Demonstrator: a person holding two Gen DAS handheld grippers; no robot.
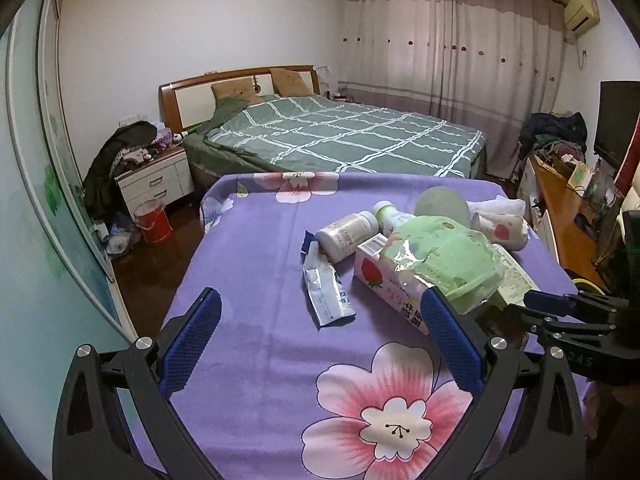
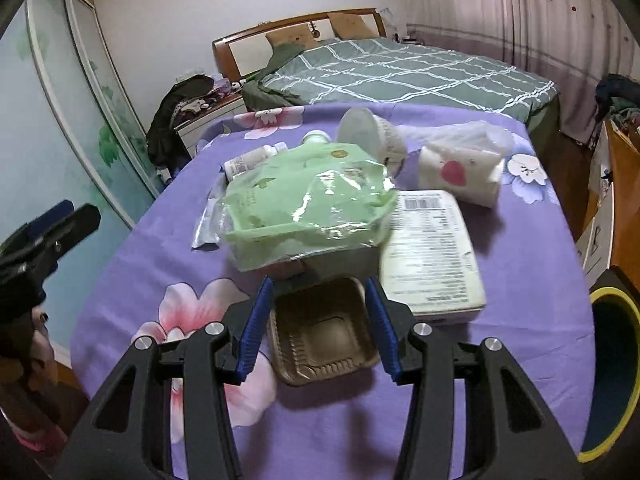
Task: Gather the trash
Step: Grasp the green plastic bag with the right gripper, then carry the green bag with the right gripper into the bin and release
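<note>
A table covered with a purple flowered cloth [image 1: 256, 360] carries a heap of trash toward its far right side. The left gripper [image 1: 320, 344] hovers low over the near part of the cloth with its blue-padded fingers [image 1: 192, 344] spread wide and nothing between them; its right finger sits just beside a pink carton [image 1: 392, 288] with a strawberry printed on it. Draped over that carton is a crumpled green plastic pouch [image 2: 308, 208], and behind it lie a white bottle [image 1: 346, 236] on its side, a second bottle with a pale green cap [image 1: 386, 210], a tipped-over paper cup [image 2: 372, 136] and a white cup with a pink heart [image 2: 460, 178]. A flattened silver and blue wrapper [image 1: 326, 292] lies alone on the cloth, left of the carton. The right gripper [image 2: 320, 324] is lower and nearer the heap, its fingers partly open on either side of a brown plastic tray [image 2: 324, 332]; the pads look close to the tray's edges, though whether they touch it is hard to tell from this angle. A flat white packet with a barcode [image 2: 430, 256] lies just right of the tray. At the table's right edge stands a dark bin with a yellow rim [image 2: 612, 372]. Beyond the table is a bed [image 1: 344, 136] with a green checked cover
</note>
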